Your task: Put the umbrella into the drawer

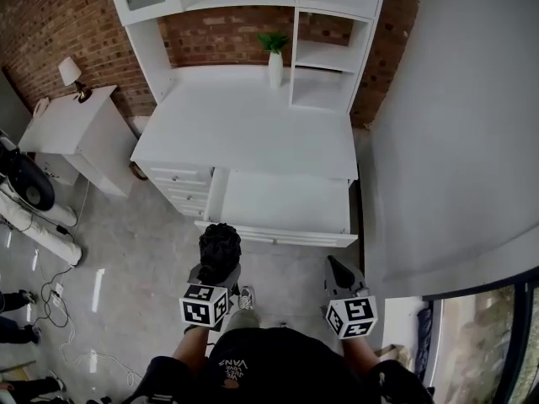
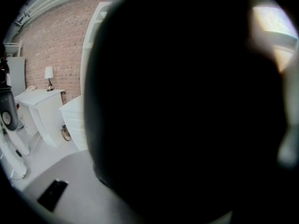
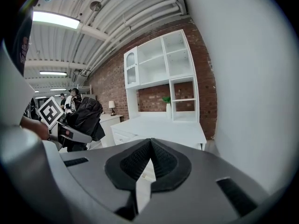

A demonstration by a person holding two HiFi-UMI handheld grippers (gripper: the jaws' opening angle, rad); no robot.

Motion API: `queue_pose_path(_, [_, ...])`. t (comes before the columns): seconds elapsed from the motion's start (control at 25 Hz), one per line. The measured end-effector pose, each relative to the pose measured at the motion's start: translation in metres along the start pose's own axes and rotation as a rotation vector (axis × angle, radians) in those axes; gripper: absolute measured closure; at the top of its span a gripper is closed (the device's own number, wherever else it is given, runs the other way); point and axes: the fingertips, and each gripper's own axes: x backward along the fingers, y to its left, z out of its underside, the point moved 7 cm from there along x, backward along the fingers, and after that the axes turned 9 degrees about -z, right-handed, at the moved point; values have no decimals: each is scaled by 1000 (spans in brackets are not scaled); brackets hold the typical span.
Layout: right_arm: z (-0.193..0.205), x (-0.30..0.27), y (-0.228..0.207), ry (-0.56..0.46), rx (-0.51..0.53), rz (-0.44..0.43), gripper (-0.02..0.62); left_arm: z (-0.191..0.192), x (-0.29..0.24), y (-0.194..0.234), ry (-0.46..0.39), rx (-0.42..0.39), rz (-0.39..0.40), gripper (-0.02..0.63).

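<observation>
A black folded umbrella [image 1: 220, 247] is clamped in my left gripper [image 1: 217, 266], held above the floor just in front of the open drawer [image 1: 278, 238] of the white desk [image 1: 253, 133]. In the left gripper view the umbrella [image 2: 187, 106] fills almost the whole picture and hides the jaws. My right gripper [image 1: 338, 269] hovers to the right of it, before the drawer's right corner. Its pads meet, with nothing between them [image 3: 149, 155]. The right gripper view also shows the umbrella [image 3: 86, 118] at the left. The drawer's inside looks bare and white.
A hutch with shelves and a vase with a plant [image 1: 274, 57] stands on the desk. A white side table with a lamp [image 1: 72, 74] is at the left. A large white panel [image 1: 455, 124] rises close on the right. Cables [image 1: 59, 297] lie on the floor at the left.
</observation>
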Motion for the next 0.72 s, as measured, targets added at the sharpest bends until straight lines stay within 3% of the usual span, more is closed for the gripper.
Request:
queue_pose_path(0.4, [-31, -85, 13, -28, -37, 145, 603, -62, -84, 71, 36, -159, 141, 376])
queue_pose_path(0.72, [-37, -119, 28, -38, -102, 288, 603, -95, -137, 97, 60, -280, 282, 376])
